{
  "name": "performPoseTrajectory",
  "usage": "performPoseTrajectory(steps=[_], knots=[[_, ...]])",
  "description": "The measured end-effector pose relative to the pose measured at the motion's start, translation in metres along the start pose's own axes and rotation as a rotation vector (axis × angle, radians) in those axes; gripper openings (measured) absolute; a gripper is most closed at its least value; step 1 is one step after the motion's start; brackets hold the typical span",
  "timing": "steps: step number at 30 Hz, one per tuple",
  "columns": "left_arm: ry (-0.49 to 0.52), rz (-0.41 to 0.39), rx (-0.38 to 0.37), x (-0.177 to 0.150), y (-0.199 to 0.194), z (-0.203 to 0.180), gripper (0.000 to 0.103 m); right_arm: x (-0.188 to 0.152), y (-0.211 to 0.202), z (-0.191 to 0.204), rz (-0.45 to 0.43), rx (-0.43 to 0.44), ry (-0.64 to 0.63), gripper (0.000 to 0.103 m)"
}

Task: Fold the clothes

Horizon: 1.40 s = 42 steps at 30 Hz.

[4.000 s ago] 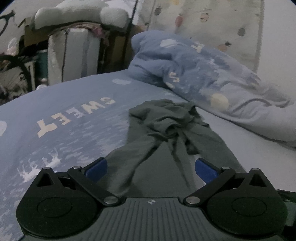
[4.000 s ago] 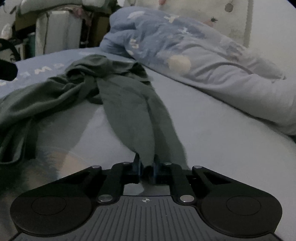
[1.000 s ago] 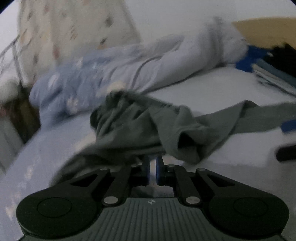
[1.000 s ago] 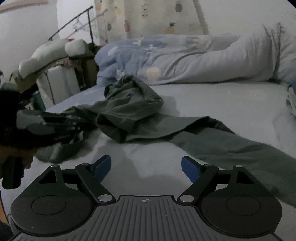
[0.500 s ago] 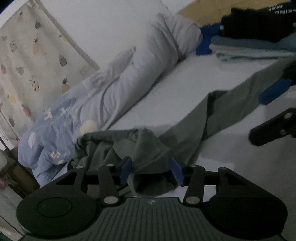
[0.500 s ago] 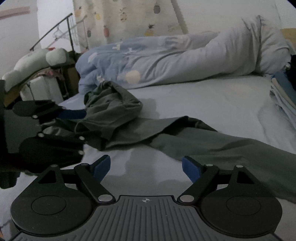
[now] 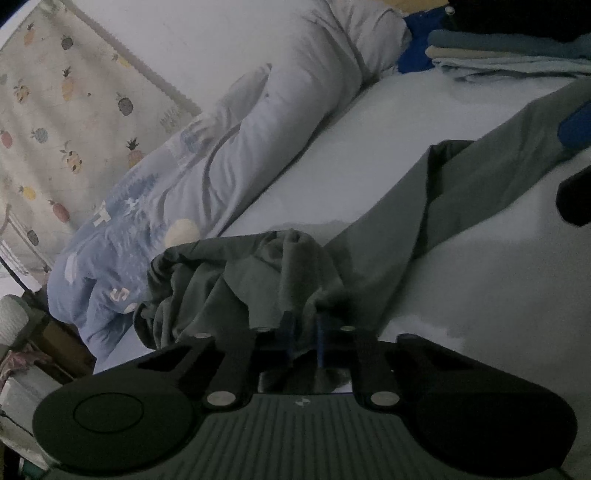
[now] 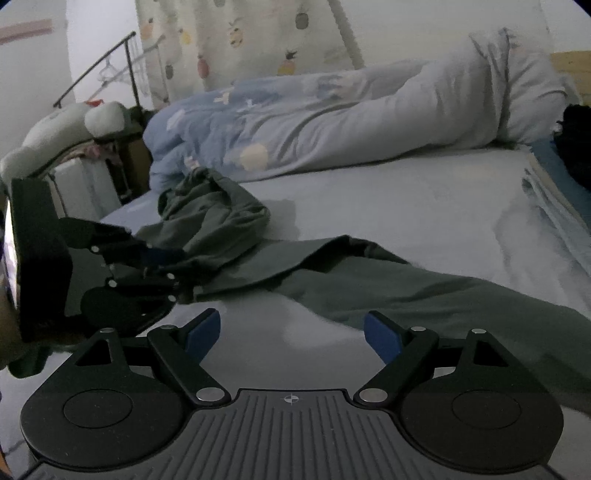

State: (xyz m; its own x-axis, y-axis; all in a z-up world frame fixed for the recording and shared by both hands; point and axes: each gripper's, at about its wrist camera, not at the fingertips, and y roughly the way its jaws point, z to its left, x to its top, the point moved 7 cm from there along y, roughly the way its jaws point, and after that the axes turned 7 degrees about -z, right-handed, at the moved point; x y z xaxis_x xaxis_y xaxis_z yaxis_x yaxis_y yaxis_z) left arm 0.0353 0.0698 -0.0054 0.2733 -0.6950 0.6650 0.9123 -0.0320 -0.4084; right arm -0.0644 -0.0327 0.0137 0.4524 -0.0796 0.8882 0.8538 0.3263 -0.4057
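My left claw (image 7: 302, 334) is clamped on the bunched grey trousers (image 8: 424, 291), which sprawl unfolded across the bed (image 8: 406, 206); my right claw (image 8: 291, 334) gapes apart, holding nothing.

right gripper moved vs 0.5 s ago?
Barely. In its own view the right gripper, open, sees the duvet and grey trousers almost where they were.

I see dim room: pale bed sheet (image 8: 424, 206), rolled blue duvet (image 8: 332, 122) along white wall (image 7: 229, 33), pineapple-print curtain (image 8: 258, 33), folded stack (image 7: 517, 51) far right.
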Motion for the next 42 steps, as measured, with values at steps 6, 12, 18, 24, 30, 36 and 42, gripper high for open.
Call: performPoseTrajectory(steps=[6,12,18,24,30,36,42], knots=[[-0.252,-0.129,0.014,0.017,-0.021,0.03,0.009,0.005,-0.008,-0.008,-0.016,-0.018,0.004,0.087],[-0.619,-0.273,-0.034,0.028,-0.056,0.071,0.008,0.014,-0.018,-0.016,-0.041,-0.033,-0.004,0.087],[-0.915,-0.342,-0.079,0.008,-0.113,0.111,0.008,0.024,-0.03,-0.02,-0.077,-0.039,-0.02,0.087],[-1.002,-0.353,-0.006,-0.027,-0.204,0.128,0.008,0.035,-0.041,-0.006,-0.109,0.018,-0.031,0.087],[-1.058,-0.178,-0.004,-0.084,-0.272,0.084,0.008,0.04,-0.05,0.018,-0.112,0.096,-0.066,0.087],[-1.094,-0.056,0.022,-0.124,-0.278,0.059,0.008,0.037,-0.056,0.048,-0.068,0.19,-0.107,0.087],[-1.061,-0.061,0.024,-0.126,-0.278,0.061,0.008,0.004,-0.054,0.103,-0.035,0.251,-0.471,0.087]])
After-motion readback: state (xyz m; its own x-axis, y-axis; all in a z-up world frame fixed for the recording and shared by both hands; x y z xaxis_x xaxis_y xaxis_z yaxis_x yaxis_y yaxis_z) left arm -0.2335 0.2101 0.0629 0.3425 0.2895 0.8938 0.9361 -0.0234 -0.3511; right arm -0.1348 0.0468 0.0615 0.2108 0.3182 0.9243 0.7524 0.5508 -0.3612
